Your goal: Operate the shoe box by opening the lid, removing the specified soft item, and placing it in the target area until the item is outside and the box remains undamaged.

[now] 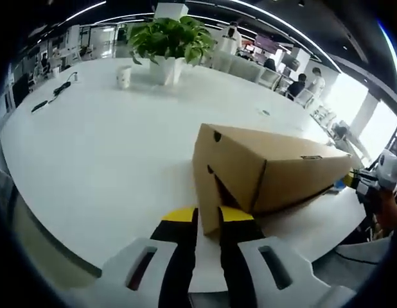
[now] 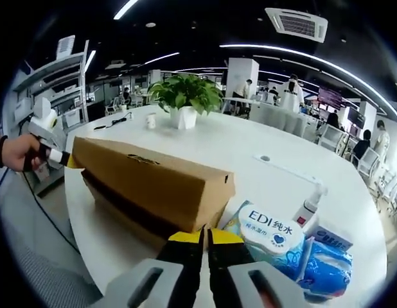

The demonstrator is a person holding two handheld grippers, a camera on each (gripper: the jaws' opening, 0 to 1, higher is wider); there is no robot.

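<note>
Shoe box (image 1: 269, 170) of plain brown cardboard lies on the white table (image 1: 102, 154), its lid lifted slightly so a dark gap runs along the side. At one end of the box the left gripper (image 1: 208, 215) pinches a lid flap between nearly closed yellow-tipped jaws. At the opposite end the right gripper (image 2: 206, 236) meets the box's lower corner, jaws pressed almost together; whether they grip cardboard is unclear. Beside that end sit tissue packs (image 2: 275, 240). Beyond the box stands a potted plant (image 2: 184, 99).

Both views face the shoe box (image 1: 269, 170) closely from opposite ends.
</note>
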